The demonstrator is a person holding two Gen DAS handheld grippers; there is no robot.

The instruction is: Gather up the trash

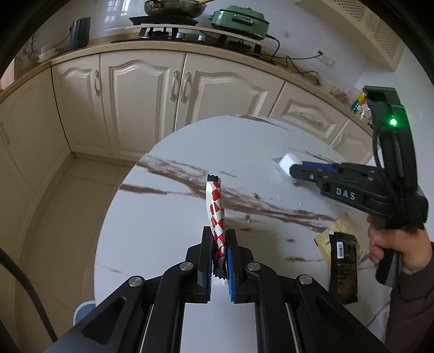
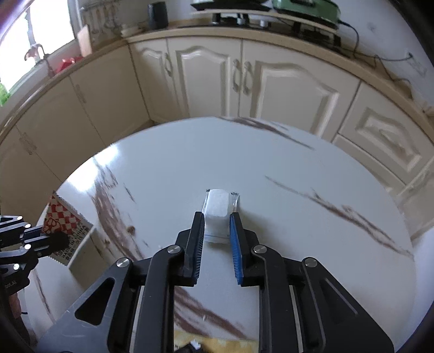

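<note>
My left gripper (image 1: pixel 219 239) is shut on a red-and-white checkered foil wrapper (image 1: pixel 215 209), held upright above the round marble table (image 1: pixel 168 217). The wrapper also shows in the right wrist view (image 2: pixel 63 222), at the far left with the left gripper (image 2: pixel 54 241). My right gripper (image 2: pixel 217 220) is open, its fingers on either side of a white packet in clear plastic (image 2: pixel 217 210) lying on the table. In the left wrist view the right gripper (image 1: pixel 295 169) reaches the white packet (image 1: pixel 289 163). A black wrapper (image 1: pixel 342 267) lies on a yellow wrapper (image 1: pixel 339 229) at the table's right.
Several crumbs (image 1: pixel 254 195) lie on the table. Cream kitchen cabinets (image 1: pixel 141 100) curve behind the table, with a green cooker (image 1: pixel 240 20) and a pan (image 1: pixel 173 8) on the counter. A pale blue stool (image 1: pixel 84 312) stands below the table's left edge. Tiled floor lies at the left.
</note>
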